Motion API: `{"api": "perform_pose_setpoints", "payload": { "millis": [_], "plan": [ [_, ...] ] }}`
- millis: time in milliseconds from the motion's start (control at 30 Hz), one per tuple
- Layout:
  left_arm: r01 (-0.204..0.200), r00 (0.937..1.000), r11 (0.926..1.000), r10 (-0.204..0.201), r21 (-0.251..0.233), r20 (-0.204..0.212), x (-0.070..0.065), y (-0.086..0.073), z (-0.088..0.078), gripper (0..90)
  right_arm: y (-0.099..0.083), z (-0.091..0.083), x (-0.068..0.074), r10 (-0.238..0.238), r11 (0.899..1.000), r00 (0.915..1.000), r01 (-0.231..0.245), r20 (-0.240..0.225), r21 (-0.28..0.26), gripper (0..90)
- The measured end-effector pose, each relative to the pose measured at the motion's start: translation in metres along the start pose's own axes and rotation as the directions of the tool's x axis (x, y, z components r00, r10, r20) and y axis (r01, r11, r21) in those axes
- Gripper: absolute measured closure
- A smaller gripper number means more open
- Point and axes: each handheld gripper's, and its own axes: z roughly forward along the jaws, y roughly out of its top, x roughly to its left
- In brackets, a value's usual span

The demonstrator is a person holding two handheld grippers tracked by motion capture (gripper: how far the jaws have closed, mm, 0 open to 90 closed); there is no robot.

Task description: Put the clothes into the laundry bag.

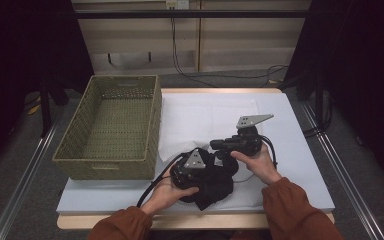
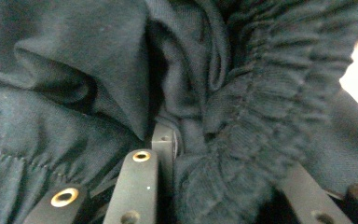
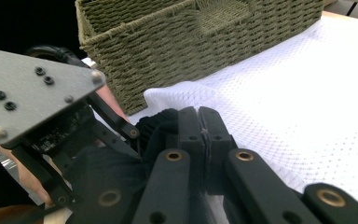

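The right gripper (image 3: pixel 199 135) has its two black jaws pressed flat together, and a thin edge of a black garment (image 1: pixel 211 187) appears to be pinched in the seam between them; dark cloth bunches just to the left of the jaw tips in the right gripper view. The left gripper (image 2: pixel 223 154) has its jaws set narrowly apart, with a thick gathered band of the same black garment (image 2: pixel 242 107) filling the gap between them; whether the pads press on the fabric cannot be told, since the cloth hides them. In the high view both grippers sit close together over the crumpled garment, the left gripper (image 1: pixel 196 167) just ahead of the person's left hand (image 1: pixel 167 192) and the right gripper (image 1: pixel 232 145) just ahead of the right hand (image 1: pixel 257 162), each with a grey three-cornered plate on top. The garment lies in a heap near the front edge of a white cloth (image 1: pixel 215 112) that covers the pale table top (image 1: pixel 300 165). A woven olive-green basket (image 1: pixel 145 125) stands to the left of the cloth, touching its edge, well apart from the garment. Rust-orange sleeves (image 1: pixel 292 210) enter from the bottom.
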Motion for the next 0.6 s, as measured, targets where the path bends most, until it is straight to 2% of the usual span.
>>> {"api": "perform_pose_setpoints", "payload": {
  "millis": [33, 67, 100, 133, 167, 200, 233, 267, 333, 400, 467, 567, 600],
  "plan": [
    [0.014, 0.9999, 0.9998, -0.014, -0.012, 0.008, 0.001, 0.0, 0.002, 68.2, 0.001, 0.0, 0.0, 0.001, 1.0, 1.0, -0.001, 0.001, -0.002, 89.1],
    [0.003, 1.0, 0.9998, -0.002, 0.018, -0.007, 0.0, 0.002, 0.0, 67.6, 0.001, 0.0, 0.0, 0.002, 1.0, 1.0, -0.002, -0.002, -0.001, 89.1],
    [0.007, 0.9999, 1.0, -0.007, -0.002, -0.012, -0.002, 0.002, 0.001, 66.8, 0.001, 0.0, 0.001, 0.003, 1.0, 1.0, -0.003, 0.0, 0.0, 89.1],
    [-0.007, 0.9999, 1.0, 0.007, 0.003, -0.014, -0.002, 0.002, -0.001, 65.7, 0.0, 0.0, 0.001, 0.001, 1.0, 1.0, -0.001, 0.001, 0.002, 89.1],
    [-0.002, 0.9998, 1.0, 0.002, -0.005, -0.022, -0.002, 0.003, -0.002, 63.5, 0.0, 0.0, 0.001, -0.002, 1.0, 1.0, 0.002, 0.001, 0.001, 89.1],
    [0.02, 0.9997, 0.9995, -0.02, -0.024, -0.014, -0.003, 0.003, -0.003, 60.4, 0.0, 0.0, 0.001, -0.002, 1.0, 1.0, 0.002, 0.002, 0.0, 89.1],
    [0.017, 0.9999, 0.9996, -0.017, -0.021, -0.004, -0.001, 0.004, -0.006, 57.3, -0.001, 0.0, 0.0, -0.003, 1.0, 1.0, 0.003, 0.003, -0.003, 89.0],
    [0.041, 0.9992, 0.9983, -0.041, -0.042, -0.003, -0.001, 0.004, -0.008, 53.8, -0.001, -0.001, -0.001, 0.005, 1.0, 1.0, -0.005, 0.002, -0.003, 89.1],
    [0.035, 0.9994, 0.998, -0.036, -0.052, -0.005, 0.001, 0.004, -0.016, 46.5, -0.001, -0.001, -0.003, 0.011, 1.0, 0.9999, -0.011, 0.005, -0.006, 89.0],
    [0.054, 0.9981, 0.9966, -0.056, -0.062, -0.024, 0.002, 0.004, -0.022, 41.0, -0.002, -0.001, -0.003, 0.007, 1.0, 1.0, -0.007, 0.005, -0.006, 89.0],
    [0.077, 0.9969, 0.9929, -0.078, -0.09, -0.012, 0.004, 0.004, -0.028, 35.4, -0.002, -0.001, -0.003, 0.009, 1.0, 0.9999, -0.009, 0.007, -0.006, 89.0],
    [0.07, 0.997, 0.9892, -0.074, -0.129, -0.023, 0.001, 0.005, -0.04, 30.7, -0.002, -0.001, -0.003, 0.009, 1.0, 0.9999, -0.009, 0.005, -0.007, 89.0],
    [0.066, 0.9965, 0.9874, -0.073, -0.143, -0.04, 0.001, 0.005, -0.046, 30.1, -0.002, -0.001, -0.003, 0.008, 1.0, 0.9999, -0.008, 0.006, -0.007, 89.0]
  ]
}}
